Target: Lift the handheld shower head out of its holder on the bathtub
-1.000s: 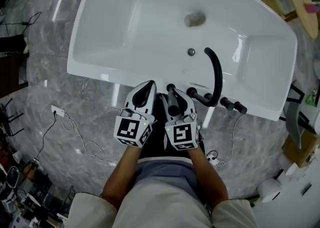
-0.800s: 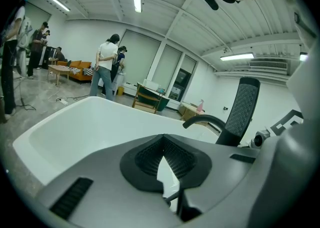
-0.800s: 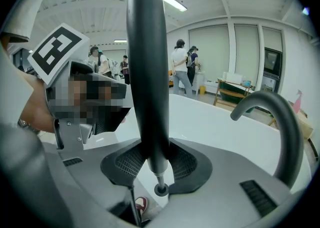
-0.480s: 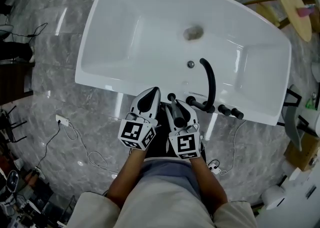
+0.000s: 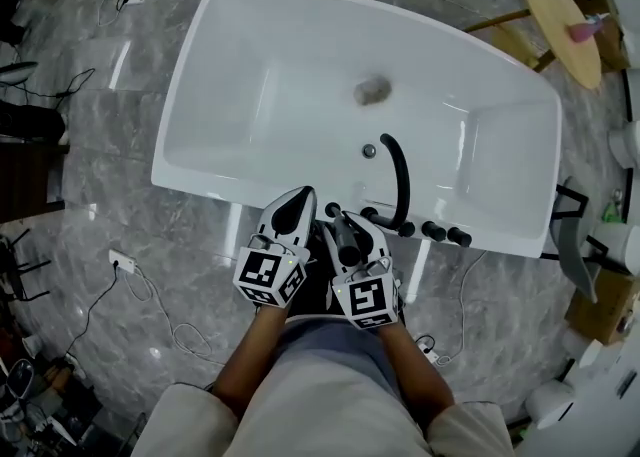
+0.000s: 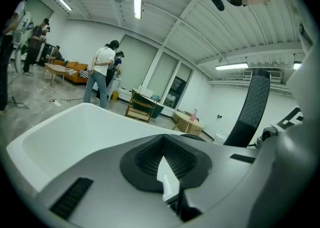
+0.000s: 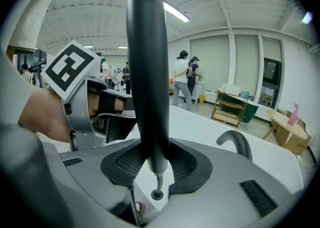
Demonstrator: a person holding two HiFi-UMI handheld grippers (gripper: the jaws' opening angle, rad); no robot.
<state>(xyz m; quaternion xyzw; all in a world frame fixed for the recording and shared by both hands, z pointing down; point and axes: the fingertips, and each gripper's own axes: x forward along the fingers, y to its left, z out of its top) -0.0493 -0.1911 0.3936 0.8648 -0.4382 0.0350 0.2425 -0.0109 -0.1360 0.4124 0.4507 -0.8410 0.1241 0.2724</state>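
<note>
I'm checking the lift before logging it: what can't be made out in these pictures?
- Shower head upper end: cut off by the top edge, right gripper view.
- Hose: only a stub shows, right gripper view; right tongs cover it, head view.
- Pink item on the round table: too small, head view.

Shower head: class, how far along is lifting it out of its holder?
Done: right gripper is shut on the shower head. In hand: its lower end sits just above the holder, hose running into it. To do: raising it clear. Left gripper is shut, empty.
</note>
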